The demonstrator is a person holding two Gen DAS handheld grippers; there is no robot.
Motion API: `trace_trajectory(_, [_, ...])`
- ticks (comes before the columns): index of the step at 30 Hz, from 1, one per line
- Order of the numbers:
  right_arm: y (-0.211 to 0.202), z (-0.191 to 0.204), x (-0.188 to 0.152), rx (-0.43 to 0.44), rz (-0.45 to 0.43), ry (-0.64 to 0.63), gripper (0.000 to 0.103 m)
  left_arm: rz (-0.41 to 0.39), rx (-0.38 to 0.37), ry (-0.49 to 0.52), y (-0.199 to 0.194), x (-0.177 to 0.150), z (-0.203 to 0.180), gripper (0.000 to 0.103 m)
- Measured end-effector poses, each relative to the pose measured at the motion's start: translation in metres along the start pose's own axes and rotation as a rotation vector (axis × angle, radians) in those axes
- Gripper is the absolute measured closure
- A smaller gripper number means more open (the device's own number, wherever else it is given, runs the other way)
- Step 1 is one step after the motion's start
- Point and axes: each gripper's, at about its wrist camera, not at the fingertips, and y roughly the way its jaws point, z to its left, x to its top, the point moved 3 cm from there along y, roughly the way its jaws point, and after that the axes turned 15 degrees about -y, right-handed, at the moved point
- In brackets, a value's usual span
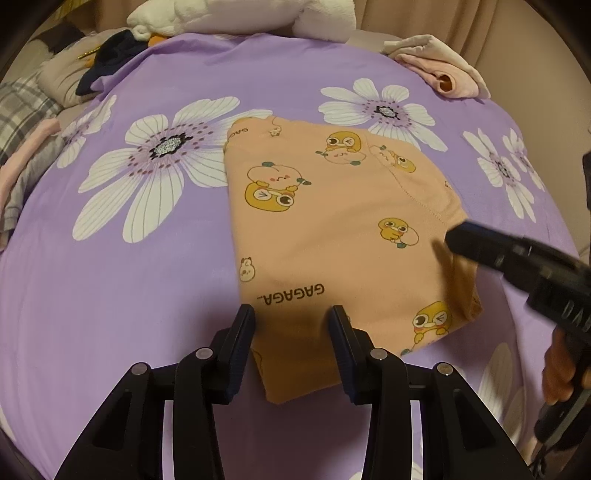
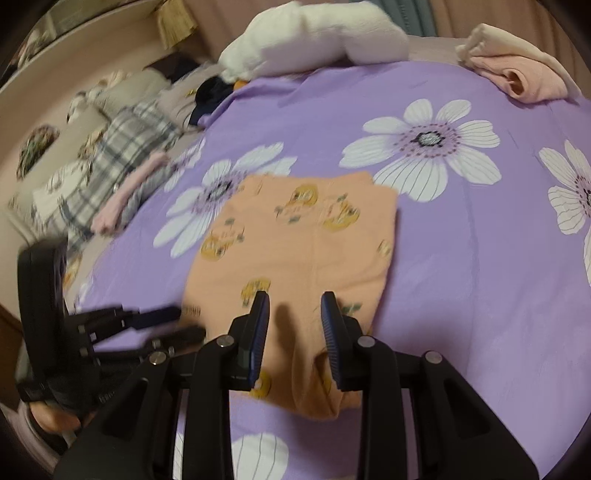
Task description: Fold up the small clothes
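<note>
You had the peach garment (image 1: pixel 332 236), printed with yellow cartoon ducks and the word GAGAGA, lying folded flat near the middle of the purple bedspread (image 1: pixel 110 295) with its big white flowers. Your left gripper (image 1: pixel 291 314) hovered over the near edge of the cloth, its jaws standing apart with the fabric showing in the gap; nothing was pinched between the pads, so that claw was released. Your right gripper (image 2: pixel 295 302) came in over the near right part of the same garment, jaws likewise parted and clear of the cloth, with a shadow of the fingers on the fabric below; it gripped nothing either. In the left wrist view the right tool showed as a dark blurred bar across the garment's right edge, with your hand (image 1: pixel 561 369) wrapped round its handle at the frame's right side. The right wrist view was smeared, so the duck prints were hard to read there. Away from the work, a pile of pink and cream clothes (image 1: pixel 439 66) sat at the far right edge of the bed, a white plush toy (image 1: pixel 240 16) lay along the far side, and a grey plaid cloth (image 2: pixel 122 162) with a pink piece beside it rested off to the left.
</note>
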Motion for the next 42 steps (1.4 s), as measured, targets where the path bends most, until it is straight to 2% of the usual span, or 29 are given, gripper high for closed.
trace_trajectory(6, [0.016,-0.006,-0.010,-0.023,0.055,0.028,0.076,0.004,-0.003,-0.006,0.000,-0.001,0.001,0.062])
trace_trajectory(15, [-0.003,0.003,-0.014,0.001,0.013,0.012,0.073,0.019,-0.004,-0.024,-0.001,-0.008,0.007,0.062])
trace_trajectory(20, [0.009,-0.001,-0.026,-0.013,0.072,0.027,0.075,0.021,0.000,-0.026,0.001,-0.009,0.006,0.062])
trace_trajectory(42, [0.012,-0.001,-0.038,0.004,0.100,0.054,0.078,0.035,-0.007,-0.040,0.000,-0.014,0.011,0.062])
